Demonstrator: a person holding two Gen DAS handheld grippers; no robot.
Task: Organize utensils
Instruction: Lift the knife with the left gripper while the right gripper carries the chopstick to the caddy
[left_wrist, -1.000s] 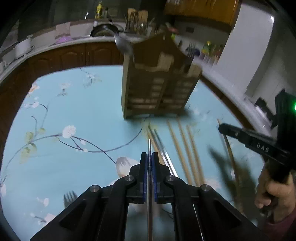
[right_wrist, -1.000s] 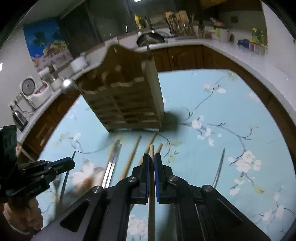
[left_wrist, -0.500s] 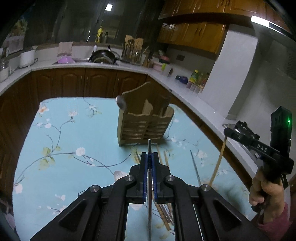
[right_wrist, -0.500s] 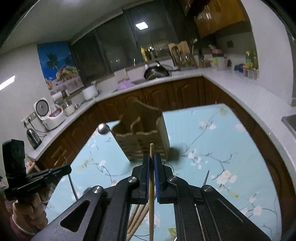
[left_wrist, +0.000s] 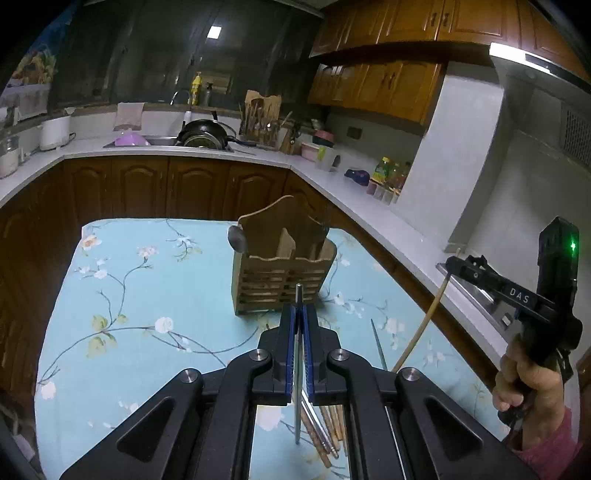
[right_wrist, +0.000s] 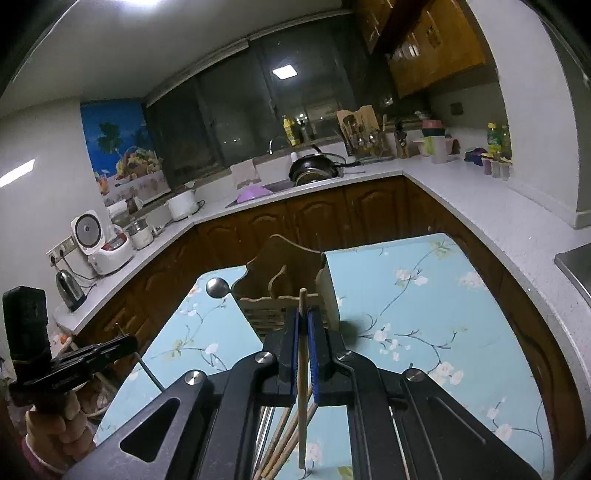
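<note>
Left tongs (left_wrist: 298, 325) are clamped tight on a thin metal chopstick (left_wrist: 297, 369), which runs straight up through the blue pads and pokes out past the tips. Right tongs (right_wrist: 303, 325) are pinched shut on a wooden chopstick (right_wrist: 303, 369) the same way, its tip sticking up above the pads. Both are held up in the air above the surface (left_wrist: 147, 295), which has a light blue floral cloth on it. Just past the tips stands the wooden utensil holder (left_wrist: 282, 280), upright, with a metal spoon (left_wrist: 236, 238) poking out at its left side. Down below the tongs, a loose bunch of wooden and metal chopsticks (left_wrist: 325, 432) lies flat on the cloth, and one more metal chopstick (left_wrist: 378, 345) lies apart to the right.
</note>
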